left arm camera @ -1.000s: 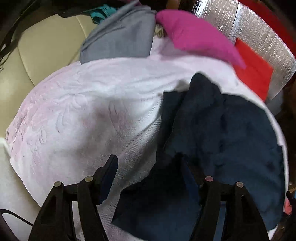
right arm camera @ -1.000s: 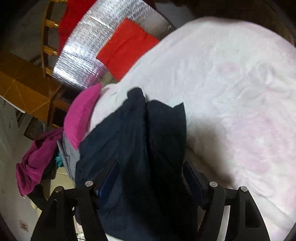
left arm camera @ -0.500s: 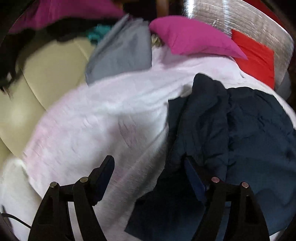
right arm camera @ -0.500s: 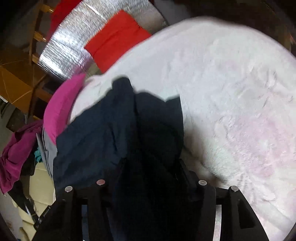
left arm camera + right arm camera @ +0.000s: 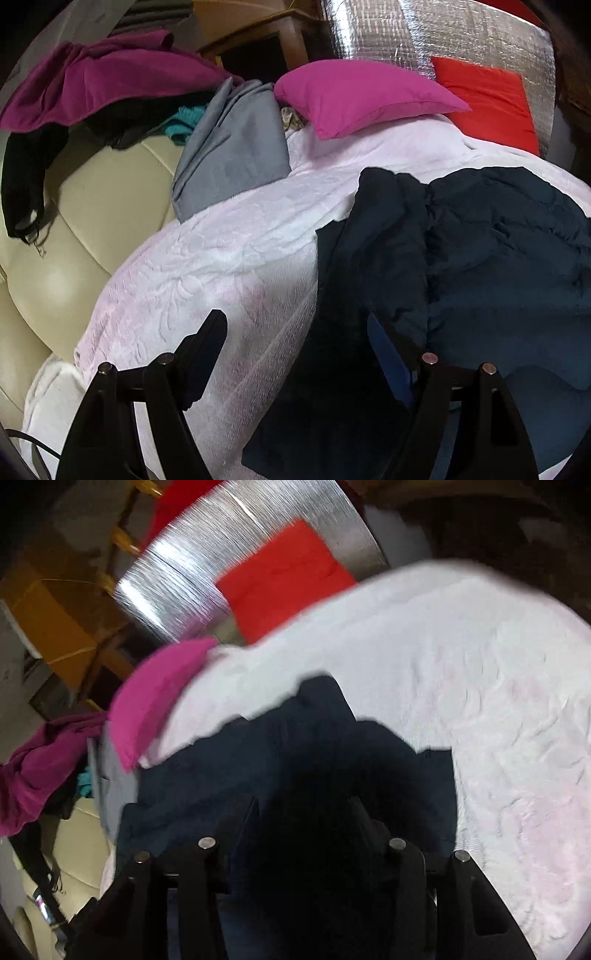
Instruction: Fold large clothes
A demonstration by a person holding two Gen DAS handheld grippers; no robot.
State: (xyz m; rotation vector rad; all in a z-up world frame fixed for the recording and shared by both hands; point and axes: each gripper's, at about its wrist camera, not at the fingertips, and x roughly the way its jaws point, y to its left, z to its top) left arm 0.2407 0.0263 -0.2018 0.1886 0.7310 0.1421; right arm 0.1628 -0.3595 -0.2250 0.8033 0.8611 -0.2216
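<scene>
My left gripper (image 5: 295, 354) hangs open over the pale pink blanket (image 5: 221, 266). The right gripper (image 5: 303, 812) grips the navy garment (image 5: 480, 266) lying there: soft, floppy; I'd pinch its edges.

The right gripper (image 5: 304, 812) now has its jaws closer together than 1 second ago, with dark navy cloth (image 5: 258, 760) bunched between them. The left gripper (image 5: 295, 343) sits farther back from the cloth (image 5: 498, 258), jaws wide as before, and its view now takes in the maroon garment (image 5: 99, 77) behind.
</scene>
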